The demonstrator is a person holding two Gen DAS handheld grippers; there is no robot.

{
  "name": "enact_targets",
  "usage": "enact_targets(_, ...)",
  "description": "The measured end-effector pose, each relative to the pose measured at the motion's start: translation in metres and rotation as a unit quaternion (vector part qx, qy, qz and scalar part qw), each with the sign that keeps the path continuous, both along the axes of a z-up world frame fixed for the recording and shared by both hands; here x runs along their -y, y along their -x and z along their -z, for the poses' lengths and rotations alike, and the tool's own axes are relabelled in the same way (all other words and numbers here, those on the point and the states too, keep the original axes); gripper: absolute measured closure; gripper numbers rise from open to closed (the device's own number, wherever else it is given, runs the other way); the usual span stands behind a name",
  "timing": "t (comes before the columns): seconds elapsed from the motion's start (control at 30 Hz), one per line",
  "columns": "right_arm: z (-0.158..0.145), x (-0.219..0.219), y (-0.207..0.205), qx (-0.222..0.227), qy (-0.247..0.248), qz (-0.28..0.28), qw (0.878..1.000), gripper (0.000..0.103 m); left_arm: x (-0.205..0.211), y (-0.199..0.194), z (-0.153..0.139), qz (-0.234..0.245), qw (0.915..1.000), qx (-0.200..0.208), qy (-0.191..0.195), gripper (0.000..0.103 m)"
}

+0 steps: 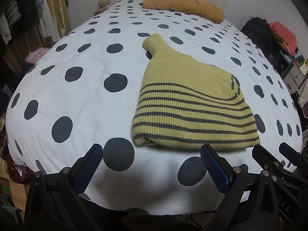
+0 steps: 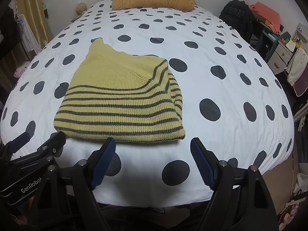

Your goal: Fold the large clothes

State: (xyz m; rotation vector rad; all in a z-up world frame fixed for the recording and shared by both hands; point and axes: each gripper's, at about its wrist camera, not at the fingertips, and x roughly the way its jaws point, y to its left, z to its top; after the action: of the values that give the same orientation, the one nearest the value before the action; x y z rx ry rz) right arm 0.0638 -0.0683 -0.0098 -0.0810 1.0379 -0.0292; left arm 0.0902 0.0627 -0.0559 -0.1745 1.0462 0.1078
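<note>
A yellow-green knitted sweater with dark grey stripes (image 1: 192,104) lies folded into a compact bundle on the bed, its collar pointing toward the headboard. It also shows in the right wrist view (image 2: 123,100). My left gripper (image 1: 152,154) is open and empty, held just short of the sweater's near folded edge and to its left. My right gripper (image 2: 153,147) is open and empty, just short of the same edge near its right end. The right gripper also shows at the left wrist view's lower right edge (image 1: 273,154), and the left gripper at the right wrist view's lower left (image 2: 42,138).
The bed has a white cover with dark dots (image 1: 86,88). An orange pillow (image 1: 182,5) lies at the headboard. A black backpack (image 2: 235,17) and cluttered shelves (image 2: 279,44) stand to the right. Hanging clothes (image 1: 46,19) and a pink plush (image 1: 35,54) are on the left.
</note>
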Motion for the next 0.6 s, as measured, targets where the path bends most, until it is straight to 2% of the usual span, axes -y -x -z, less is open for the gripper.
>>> enact_targets(0.6, 0.0031, 0.0045, 0.0026, -0.01, 0.001, 0.005, 1.0, 0.023, -0.0015, 0.0068, 0.0006, -0.01, 0.9998, -0.014, -0.006, 0.001)
